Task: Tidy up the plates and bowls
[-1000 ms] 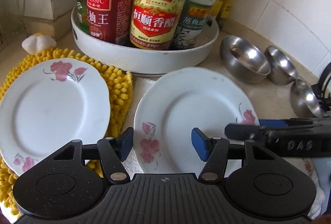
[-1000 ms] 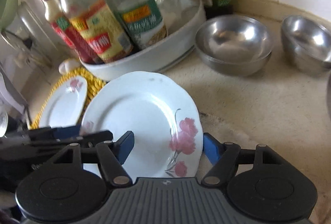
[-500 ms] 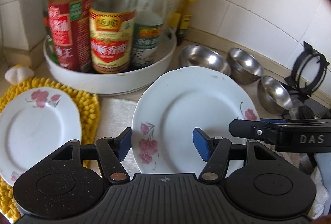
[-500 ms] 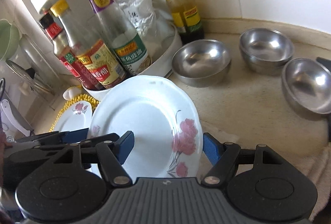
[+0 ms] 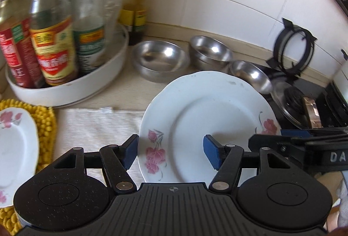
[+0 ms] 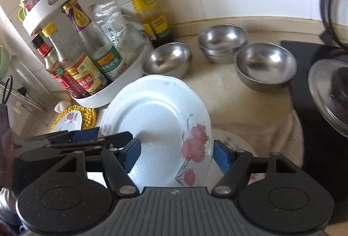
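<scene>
Straddling the flowered plate [image 5: 206,109] with the left gripper [image 5: 170,153] at its 7 o'clock rim and the right gripper [image 6: 177,156] at its 4 o'clock rim. Keeping both sets of jaws wide. Not showing, in either view, whether clamping or merely cradling. Holding it tilted, clear of the white towel [image 5: 97,125], partly over another plate [image 6: 232,142]. Leaving a third plate [image 5: 13,144] at 9 o'clock on the yellow mat [image 5: 45,127], and the steel bowls [image 5: 161,59] at 12 to 1 o'clock by the wall. Judging the task barely begun: plates not yet stacked, bowls not yet gathered.
</scene>
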Available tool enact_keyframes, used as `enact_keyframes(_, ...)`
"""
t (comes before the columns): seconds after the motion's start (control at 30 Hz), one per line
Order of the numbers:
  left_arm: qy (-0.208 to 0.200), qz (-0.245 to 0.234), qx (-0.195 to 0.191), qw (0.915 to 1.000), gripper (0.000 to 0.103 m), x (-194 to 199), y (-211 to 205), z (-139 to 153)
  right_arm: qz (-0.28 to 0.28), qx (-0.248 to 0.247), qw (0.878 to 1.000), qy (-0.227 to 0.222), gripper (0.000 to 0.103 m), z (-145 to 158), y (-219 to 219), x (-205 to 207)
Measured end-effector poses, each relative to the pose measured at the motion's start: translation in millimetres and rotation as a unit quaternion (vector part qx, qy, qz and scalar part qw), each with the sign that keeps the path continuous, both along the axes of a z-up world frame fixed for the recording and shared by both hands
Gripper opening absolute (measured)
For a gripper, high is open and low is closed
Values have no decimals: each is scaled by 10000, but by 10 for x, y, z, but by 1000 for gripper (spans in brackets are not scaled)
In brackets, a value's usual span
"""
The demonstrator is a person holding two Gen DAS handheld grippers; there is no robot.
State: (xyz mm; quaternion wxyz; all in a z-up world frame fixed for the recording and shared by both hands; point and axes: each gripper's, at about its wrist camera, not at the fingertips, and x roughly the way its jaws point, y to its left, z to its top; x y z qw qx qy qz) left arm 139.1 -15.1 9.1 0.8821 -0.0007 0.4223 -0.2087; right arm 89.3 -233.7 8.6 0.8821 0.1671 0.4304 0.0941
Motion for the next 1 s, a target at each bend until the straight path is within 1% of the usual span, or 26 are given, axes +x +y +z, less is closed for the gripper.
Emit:
enact_keyframes(0.2, 25, -307, 57, 9995, 70, -136, -241, -21, -299, 23, 9995, 97, 90, -35, -203, -219)
enact_keyframes(0.33, 77, -390, 82, 9992, 70, -211, -346, -49, -386, 31, 9991, 191, 90, -100, -287, -299)
enact_keyframes(0.63, 196, -395, 149, 9989, 72, -301, -474, -129, -413, -2, 9984, 377, 90, -206, -379, -362)
enact_keyframes(1.0, 188, -374, 175, 9990, 72, -348, -525, -134, -407, -124, 9984, 359, 90, -198, -401, -394)
